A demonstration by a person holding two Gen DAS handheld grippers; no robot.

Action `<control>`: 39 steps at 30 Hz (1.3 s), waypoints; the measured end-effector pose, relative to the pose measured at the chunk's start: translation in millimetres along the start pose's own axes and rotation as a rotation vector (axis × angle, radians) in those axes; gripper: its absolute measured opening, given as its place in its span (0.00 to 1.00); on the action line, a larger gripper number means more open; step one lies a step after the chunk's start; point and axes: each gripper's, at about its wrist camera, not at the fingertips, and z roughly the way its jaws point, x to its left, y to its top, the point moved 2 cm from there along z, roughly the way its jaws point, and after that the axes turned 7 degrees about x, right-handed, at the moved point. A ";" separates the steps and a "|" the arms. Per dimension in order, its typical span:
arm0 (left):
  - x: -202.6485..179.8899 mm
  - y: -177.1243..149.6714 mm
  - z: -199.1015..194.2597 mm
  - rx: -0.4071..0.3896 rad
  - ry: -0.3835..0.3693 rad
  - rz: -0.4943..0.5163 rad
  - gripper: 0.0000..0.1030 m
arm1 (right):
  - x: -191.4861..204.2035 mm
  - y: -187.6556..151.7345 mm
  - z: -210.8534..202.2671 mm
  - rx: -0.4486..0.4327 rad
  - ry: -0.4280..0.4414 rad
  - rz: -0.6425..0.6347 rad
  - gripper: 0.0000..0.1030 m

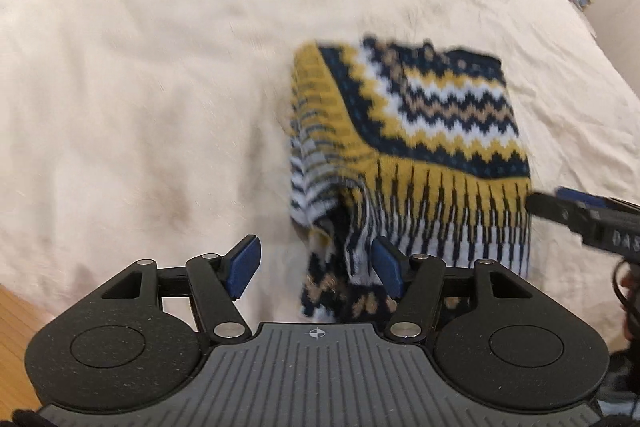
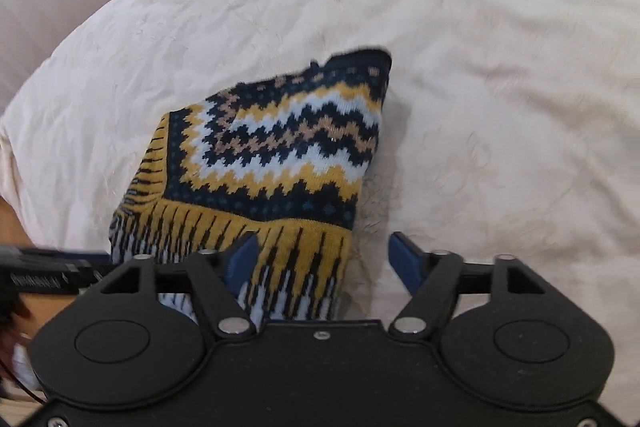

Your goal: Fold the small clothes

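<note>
A folded patterned sweater (image 1: 404, 147) lay on the cream bedsheet (image 1: 140, 87). The left tool (image 1: 316, 267) and right tool (image 2: 322, 259) were both released, gripping nothing.

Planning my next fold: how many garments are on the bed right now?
1: the zigzag knit sweater, partly folded on the cream bedsheet, lying just ahead of the open left gripper and open right gripper. Anything under it is hidden.
</note>
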 end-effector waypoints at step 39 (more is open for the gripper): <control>-74.5 -10.1 -98.1 -0.118 0.205 0.087 0.58 | 11.1 -50.2 -118.0 -0.204 -0.161 0.024 0.99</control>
